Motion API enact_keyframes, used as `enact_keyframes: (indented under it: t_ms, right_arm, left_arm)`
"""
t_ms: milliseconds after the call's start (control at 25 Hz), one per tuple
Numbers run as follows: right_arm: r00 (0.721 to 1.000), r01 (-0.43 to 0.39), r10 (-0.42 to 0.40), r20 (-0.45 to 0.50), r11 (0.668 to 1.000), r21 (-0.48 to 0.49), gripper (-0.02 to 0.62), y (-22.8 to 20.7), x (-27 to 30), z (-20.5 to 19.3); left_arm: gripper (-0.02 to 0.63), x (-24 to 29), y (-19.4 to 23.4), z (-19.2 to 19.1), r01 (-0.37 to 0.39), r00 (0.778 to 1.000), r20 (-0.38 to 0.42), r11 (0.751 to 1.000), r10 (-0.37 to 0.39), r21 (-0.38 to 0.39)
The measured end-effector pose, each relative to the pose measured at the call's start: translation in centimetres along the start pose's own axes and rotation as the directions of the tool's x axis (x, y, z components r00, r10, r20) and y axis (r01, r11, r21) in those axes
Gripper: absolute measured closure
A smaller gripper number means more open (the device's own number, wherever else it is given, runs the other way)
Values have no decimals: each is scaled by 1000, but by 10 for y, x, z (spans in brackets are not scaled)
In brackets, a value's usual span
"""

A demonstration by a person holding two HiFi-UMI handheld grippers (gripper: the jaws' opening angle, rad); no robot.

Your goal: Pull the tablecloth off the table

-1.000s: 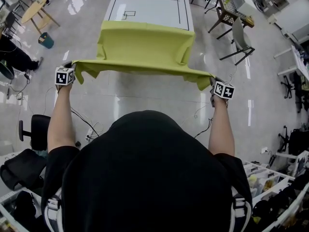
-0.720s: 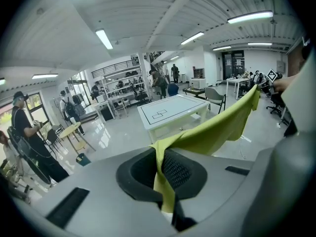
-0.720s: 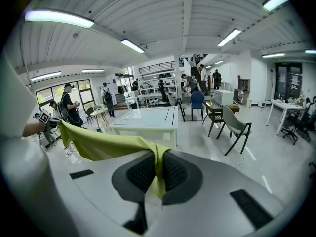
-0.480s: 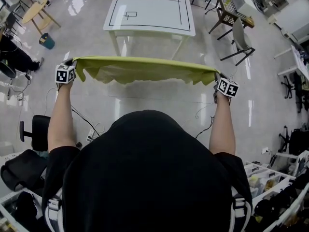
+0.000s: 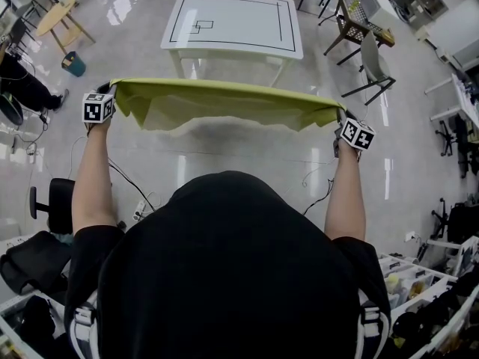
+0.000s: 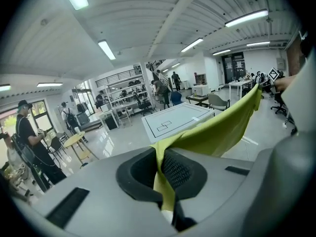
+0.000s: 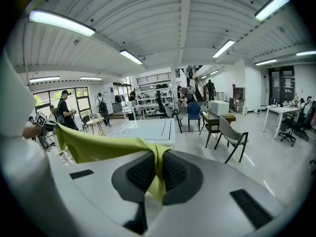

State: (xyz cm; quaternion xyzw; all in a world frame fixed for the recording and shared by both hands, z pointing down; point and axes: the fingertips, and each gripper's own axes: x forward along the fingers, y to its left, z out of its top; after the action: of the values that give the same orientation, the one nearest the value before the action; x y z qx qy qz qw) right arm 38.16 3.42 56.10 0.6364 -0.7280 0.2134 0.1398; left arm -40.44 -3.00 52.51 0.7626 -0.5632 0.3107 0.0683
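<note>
the jaws of the left gripper (image 5: 106, 97) and the right gripper (image 5: 340, 122) are each clamped on a corner of the yellow-green tablecloth (image 5: 224, 103). in the head view it hangs stretched between them, clear of the white table (image 5: 232, 21) beyond. the risk, i judge, is a corner slipping out under a sharp tug, dropping the cloth to the floor. in the left gripper view the pads press together on a thin fold (a shallow bite), and the sheet runs up out of the jaws and off to the right. in the right gripper view the corner is nipped between closed pads, a short tail drooping below them, the sheet leading off left.
</note>
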Motion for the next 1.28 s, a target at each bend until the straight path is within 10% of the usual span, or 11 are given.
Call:
enact_keyframes:
  t_ms: [1280]
  right_arm:
    - [959, -1, 21, 281, 997, -71, 569, -9, -42, 161]
  left_arm:
    - [581, -54, 28, 154, -114, 958, 265, 993, 112, -6]
